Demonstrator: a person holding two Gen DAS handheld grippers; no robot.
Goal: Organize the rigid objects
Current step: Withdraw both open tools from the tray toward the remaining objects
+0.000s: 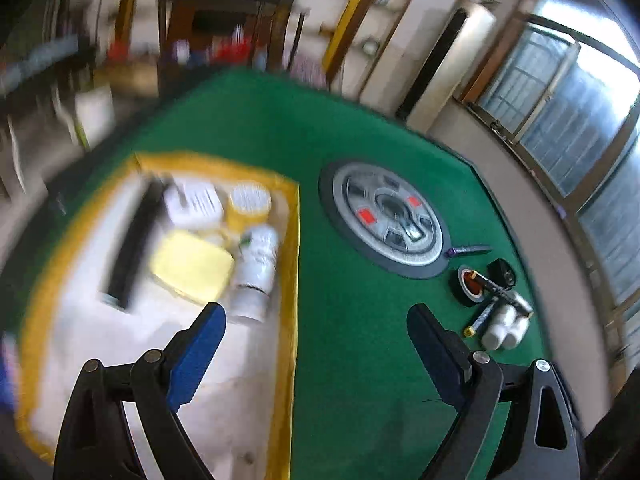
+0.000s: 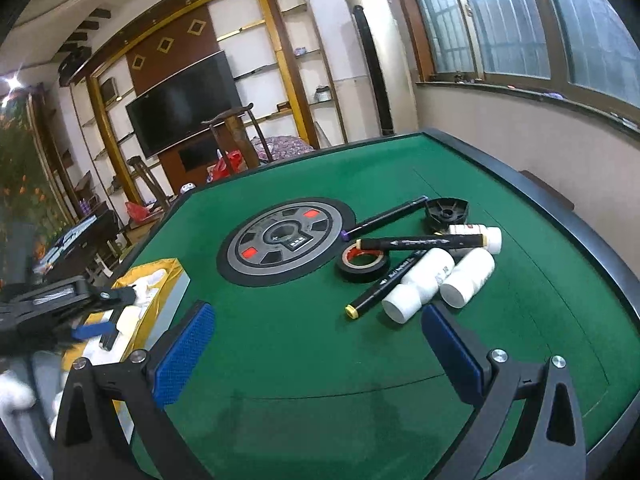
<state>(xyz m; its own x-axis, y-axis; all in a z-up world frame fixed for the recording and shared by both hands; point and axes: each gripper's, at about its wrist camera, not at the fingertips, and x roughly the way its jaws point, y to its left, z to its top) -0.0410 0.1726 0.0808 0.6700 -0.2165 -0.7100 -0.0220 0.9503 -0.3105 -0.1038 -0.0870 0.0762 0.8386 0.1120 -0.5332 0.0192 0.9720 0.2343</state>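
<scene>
A yellow-rimmed box [image 1: 289, 264] sits on the left of the green table and holds a white bottle [image 1: 256, 264], a yellow block [image 1: 192, 266], a yellow-lidded jar [image 1: 248, 204] and a black bar [image 1: 134, 240]. My left gripper [image 1: 316, 320] is open and empty above the box's right rim. My right gripper [image 2: 316, 316] is open and empty, just short of a loose pile: two white bottles [image 2: 420, 284], a third small bottle [image 2: 478, 236], black markers [image 2: 420, 243], a tape roll [image 2: 362, 264] and a black cap [image 2: 446, 210].
A round grey control panel [image 2: 286, 242] is set into the middle of the green table [image 2: 320, 400]. The table's dark raised edge [image 2: 560, 216] runs close behind the pile. The left gripper shows over the box [image 2: 168, 280] in the right wrist view.
</scene>
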